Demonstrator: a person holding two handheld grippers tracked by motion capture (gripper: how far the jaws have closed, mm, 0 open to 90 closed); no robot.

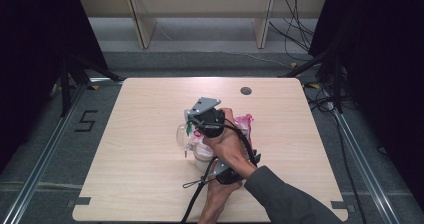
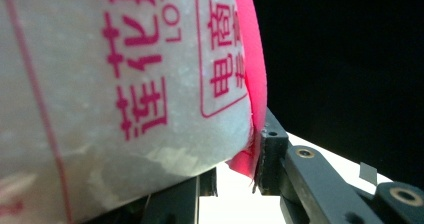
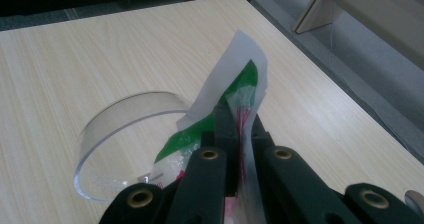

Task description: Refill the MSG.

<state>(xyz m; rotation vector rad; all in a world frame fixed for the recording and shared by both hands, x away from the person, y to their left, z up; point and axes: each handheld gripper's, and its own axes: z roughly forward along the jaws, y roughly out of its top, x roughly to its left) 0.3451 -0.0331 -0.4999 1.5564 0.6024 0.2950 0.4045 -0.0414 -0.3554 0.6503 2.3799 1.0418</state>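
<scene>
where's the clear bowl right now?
High view: the clear bowl sits near the table's centre, just left of the plastic bag, below the right hand-held gripper.

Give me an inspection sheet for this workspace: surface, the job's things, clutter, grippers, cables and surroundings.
Surface: light wooden table, with a round grommet hole near the far edge.
Job's things: white plastic bag with pink print, held over a clear round container; the bag's green-printed corner sticks up.
Clutter: nothing seen.
Grippers: left gripper shut on the bag's lower edge; right gripper shut on the bag's corner.
Cables: black gripper cable trails off the near edge; loose cables on the floor beyond the table.
Surroundings: wooden shelf legs behind, black curtains at the sides, a floor mark reading 5.
</scene>
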